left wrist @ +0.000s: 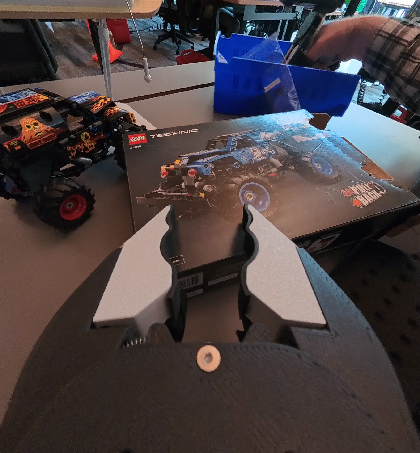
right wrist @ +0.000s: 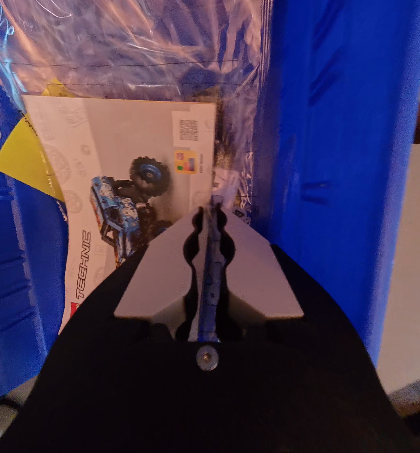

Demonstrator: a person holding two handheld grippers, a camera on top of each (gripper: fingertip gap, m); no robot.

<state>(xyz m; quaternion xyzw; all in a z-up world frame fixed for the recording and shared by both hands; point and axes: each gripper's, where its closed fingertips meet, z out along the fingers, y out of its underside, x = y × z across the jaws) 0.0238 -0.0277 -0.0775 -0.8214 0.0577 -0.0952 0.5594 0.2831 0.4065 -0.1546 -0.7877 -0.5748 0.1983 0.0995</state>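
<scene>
Blue bin (right wrist: 326, 147) holds clear plastic bag (right wrist: 130, 49), instruction booklet (right wrist: 120, 152), yellow sheet (right wrist: 22, 157). My right fingers (right wrist: 210, 210) clenched on edge of bag, inside bin, bin wall just beside on right. My left fingers (left wrist: 207, 208) released, spread wide, hovering over near edge of toy box (left wrist: 265, 176) lying flat on desk (left wrist: 44, 269). Toy truck (left wrist: 44, 152) stands just left of box. Bin behind box, near its torn far corner.
</scene>
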